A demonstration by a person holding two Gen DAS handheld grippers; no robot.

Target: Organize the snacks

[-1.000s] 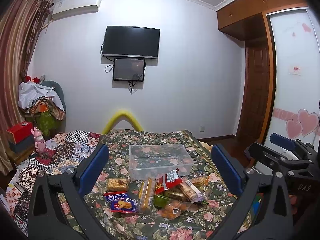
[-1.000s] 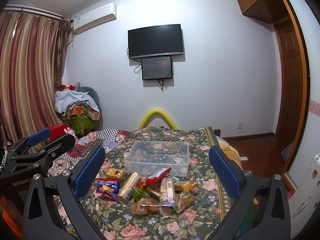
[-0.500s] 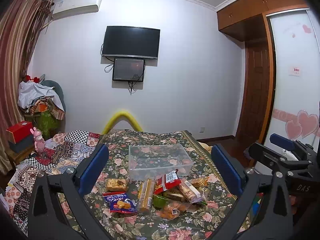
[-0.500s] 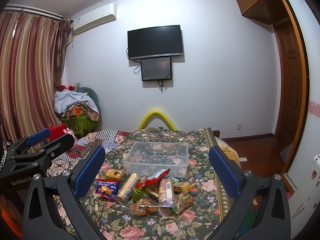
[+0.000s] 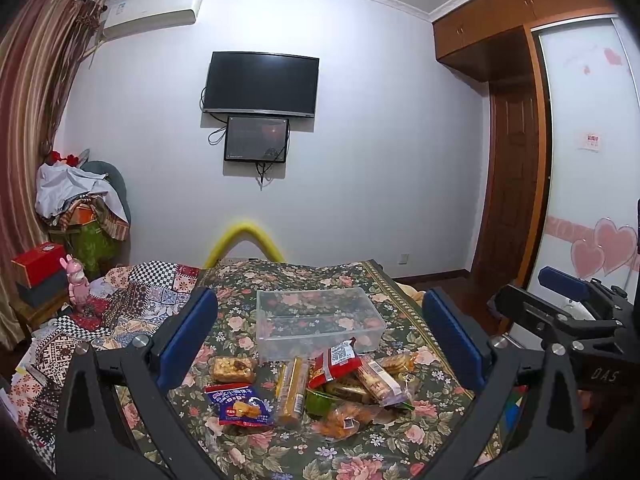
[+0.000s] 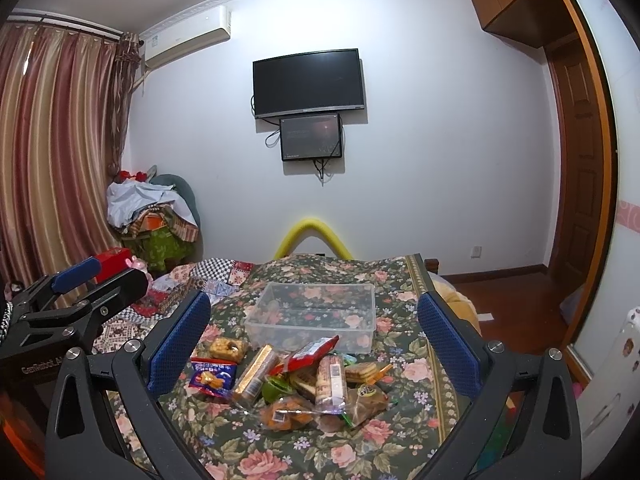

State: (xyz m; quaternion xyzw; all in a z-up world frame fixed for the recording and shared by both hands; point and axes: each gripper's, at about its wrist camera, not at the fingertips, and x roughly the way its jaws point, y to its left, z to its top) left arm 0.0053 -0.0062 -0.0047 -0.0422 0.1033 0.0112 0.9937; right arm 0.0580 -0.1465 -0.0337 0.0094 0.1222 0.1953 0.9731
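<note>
Both grippers hovered above the floral bedcover (image 5: 248,452), nothing in either. Left gripper (image 5: 320,336) had its fingers spread wide, framing the clear plastic bin (image 5: 320,322); right gripper (image 6: 314,336) was spread just as wide, same framing. Bin sat empty on the cover. Snack pile (image 6: 296,380) lay just in front of the bin, on its near side, packets overlapping: red packet (image 5: 334,364) touching the bin's near wall, blue packet (image 5: 239,400) at the pile's left edge, well short of the bin, green cup (image 6: 276,388) mid-pile under the wrappers. No packet was inside the bin.
</note>
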